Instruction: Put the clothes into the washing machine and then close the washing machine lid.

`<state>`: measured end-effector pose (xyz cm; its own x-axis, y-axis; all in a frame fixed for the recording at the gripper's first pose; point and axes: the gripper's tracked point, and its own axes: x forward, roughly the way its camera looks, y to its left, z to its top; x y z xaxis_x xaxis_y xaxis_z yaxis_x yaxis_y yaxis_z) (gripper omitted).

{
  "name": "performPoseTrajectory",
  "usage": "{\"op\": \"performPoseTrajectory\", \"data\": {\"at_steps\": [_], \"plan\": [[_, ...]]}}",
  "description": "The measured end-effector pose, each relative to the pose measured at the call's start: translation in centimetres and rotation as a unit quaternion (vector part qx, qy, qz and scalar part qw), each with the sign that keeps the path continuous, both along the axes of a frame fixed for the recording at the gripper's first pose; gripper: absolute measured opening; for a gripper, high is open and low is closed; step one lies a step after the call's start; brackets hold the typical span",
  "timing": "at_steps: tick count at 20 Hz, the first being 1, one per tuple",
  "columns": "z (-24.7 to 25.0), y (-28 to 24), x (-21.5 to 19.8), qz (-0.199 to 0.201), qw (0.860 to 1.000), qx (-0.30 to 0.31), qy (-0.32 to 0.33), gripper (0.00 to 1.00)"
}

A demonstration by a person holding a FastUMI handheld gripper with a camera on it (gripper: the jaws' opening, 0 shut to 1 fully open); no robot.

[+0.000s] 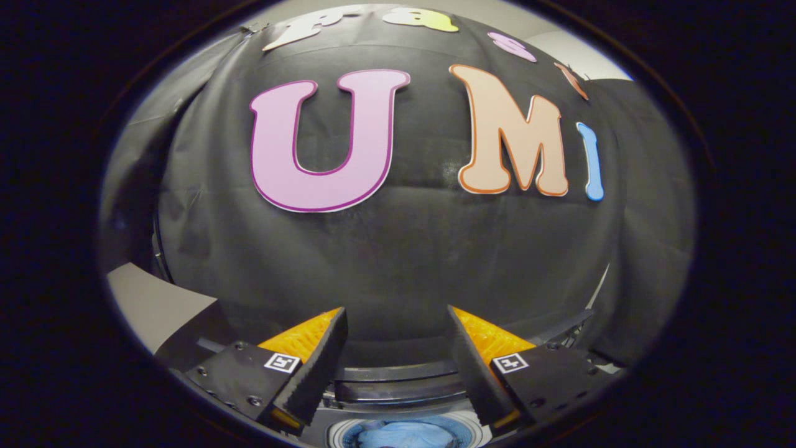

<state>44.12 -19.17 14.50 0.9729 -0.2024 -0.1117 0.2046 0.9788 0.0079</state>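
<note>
Clothes [398, 434], blue, lie in the washer [398, 389] drum below and between the fingers of the gripper [398, 323], which is wide apart and empty.

Recording booth: black cloth wall [398, 261], washing machine [398, 398].

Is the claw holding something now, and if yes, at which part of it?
Nothing is held. The claw is open, with an empty gap between its fingers; the blue cloth lies below them inside the round white washing machine opening.
</note>
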Motion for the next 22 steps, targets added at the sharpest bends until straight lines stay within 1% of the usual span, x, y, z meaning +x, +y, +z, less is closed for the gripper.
{"op": "performPoseTrajectory", "data": {"at_steps": [13,22], "plan": [[-0.4,0.1,-1.3,0.002,1.0,-0.001,-0.001,0.97],[-0.7,0.1,-2.4,-0.014,1.0,-0.004,-0.004,0.96]]}}
